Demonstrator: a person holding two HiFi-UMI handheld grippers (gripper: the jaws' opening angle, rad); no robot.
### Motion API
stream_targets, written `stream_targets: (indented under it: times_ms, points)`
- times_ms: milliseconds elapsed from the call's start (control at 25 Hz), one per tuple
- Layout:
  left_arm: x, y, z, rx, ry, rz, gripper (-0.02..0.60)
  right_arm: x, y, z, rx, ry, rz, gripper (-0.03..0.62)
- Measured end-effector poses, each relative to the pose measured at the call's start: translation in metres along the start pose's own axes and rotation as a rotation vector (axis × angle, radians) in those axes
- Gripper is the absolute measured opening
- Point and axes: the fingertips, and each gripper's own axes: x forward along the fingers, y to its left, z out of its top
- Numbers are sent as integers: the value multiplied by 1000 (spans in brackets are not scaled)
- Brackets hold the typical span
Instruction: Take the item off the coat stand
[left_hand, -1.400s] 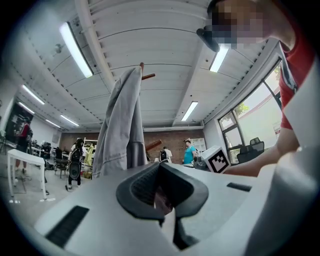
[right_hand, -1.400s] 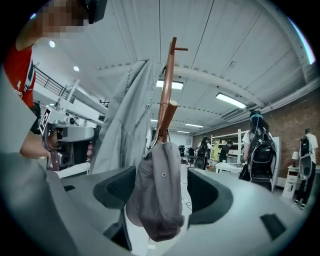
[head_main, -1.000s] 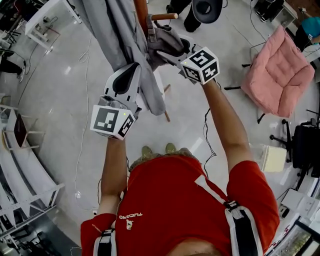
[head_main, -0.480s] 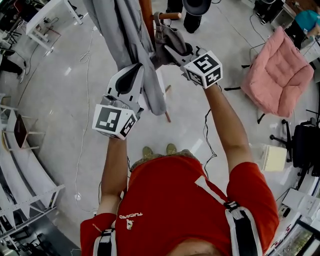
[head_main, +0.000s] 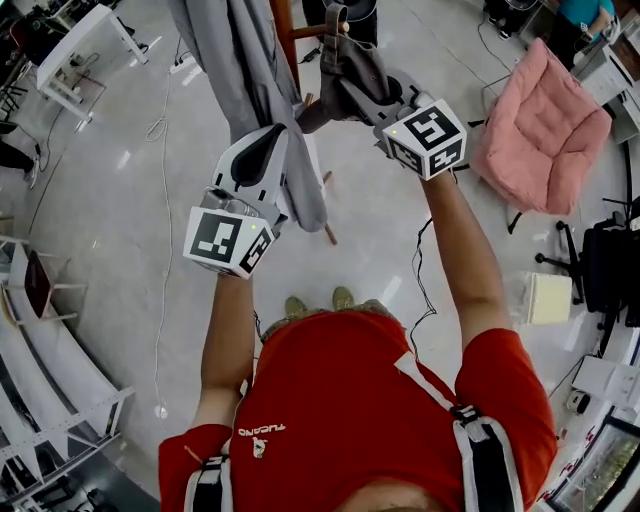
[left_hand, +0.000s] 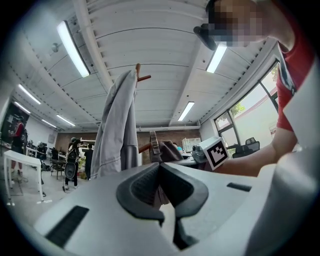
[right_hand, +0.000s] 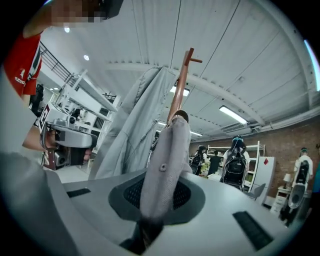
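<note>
While the right gripper's (right_hand: 161, 197) jaws are closing, they pinch the lower fold of the grey-brown cloth item (right_hand: 167, 145), which stands up from between the pads with a small metal eyelet (right_hand: 160, 168) facing the camera. Just past the jaw tips the item rises to a wooden peg (right_hand: 181, 116) of the coat stand (right_hand: 182, 80). In the head view its strap (head_main: 333, 25) is looped over that peg, so the item is on the stand and in the grip at once. Behind the jaws sits the gripper's marker cube (head_main: 428, 137), at the end of the person's raised right arm (head_main: 465, 270). Just to the left of the right gripper, a long grey coat (right_hand: 132, 135) drapes down the same pole, close beside the item. On the far side of that coat from the right gripper is the left gripper (left_hand: 160, 172), held up at about the same height. Its jaws are drawn together, the pads meeting along a thin line, and the coat's fabric hangs right beside it. A narrow pale strip shows low in its slit, and I cannot tell what that is. Ahead of the left gripper's jaws the coat, the pole and the cloth item line up from left to right. Farther out, well to the right of the right gripper, a pink padded chair (head_main: 545, 135) sits on the pale floor (head_main: 120, 230). Farthest ahead of the right gripper, people with backpacks (right_hand: 235, 167) stand by a white shelving unit (right_hand: 250, 160) in front of a brick wall (right_hand: 295, 135).
</note>
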Motion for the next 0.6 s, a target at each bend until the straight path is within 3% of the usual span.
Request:
stream_targets:
  times_ms: [280, 600]
  points:
    - [-6, -11, 14, -6, -43, -54, 9, -48, 11, 15, -4, 11, -76, 52]
    - [-15, -30, 23, -5, -66, -115, 9, -103, 60, 24, 49, 2, -107, 52]
